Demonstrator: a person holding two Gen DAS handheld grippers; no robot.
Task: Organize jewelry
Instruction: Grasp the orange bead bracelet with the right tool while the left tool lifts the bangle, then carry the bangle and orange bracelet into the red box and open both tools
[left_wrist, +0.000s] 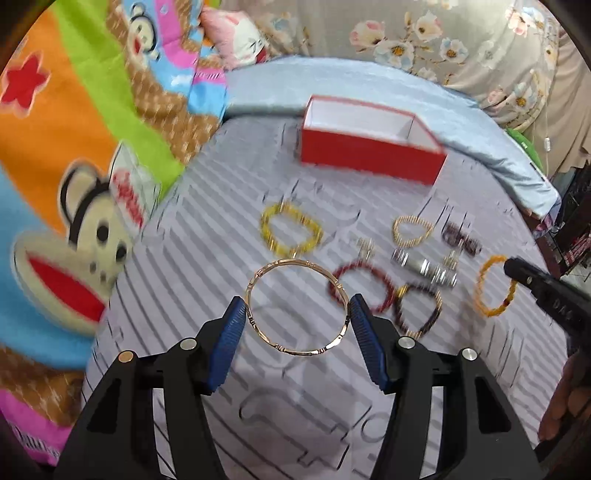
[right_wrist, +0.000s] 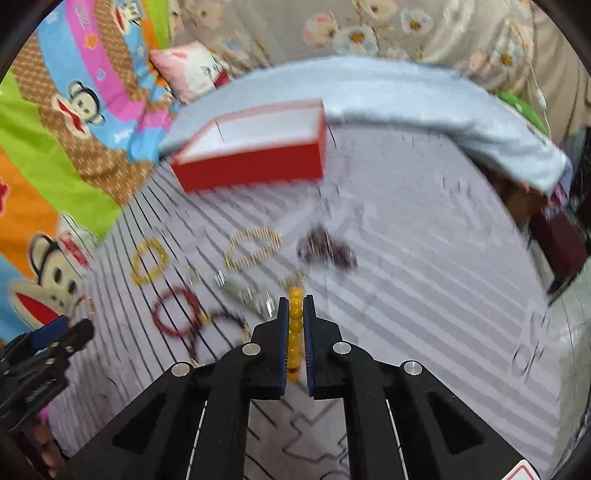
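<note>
gold bangle (left_wrist: 297, 307) is pinched across its width by left hand-held gripper (left_wrist: 295, 314); amber bead bracelet (right_wrist: 295, 332) is clamped in right hand-held gripper (right_wrist: 295, 325), above the bed. carrying to red box (left_wrist: 369, 151) is judged next.

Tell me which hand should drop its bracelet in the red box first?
Probably the left. The left gripper holds the gold bangle with the red box straight ahead. The right gripper holds yellow beads, but its box sits off to its left.
</note>
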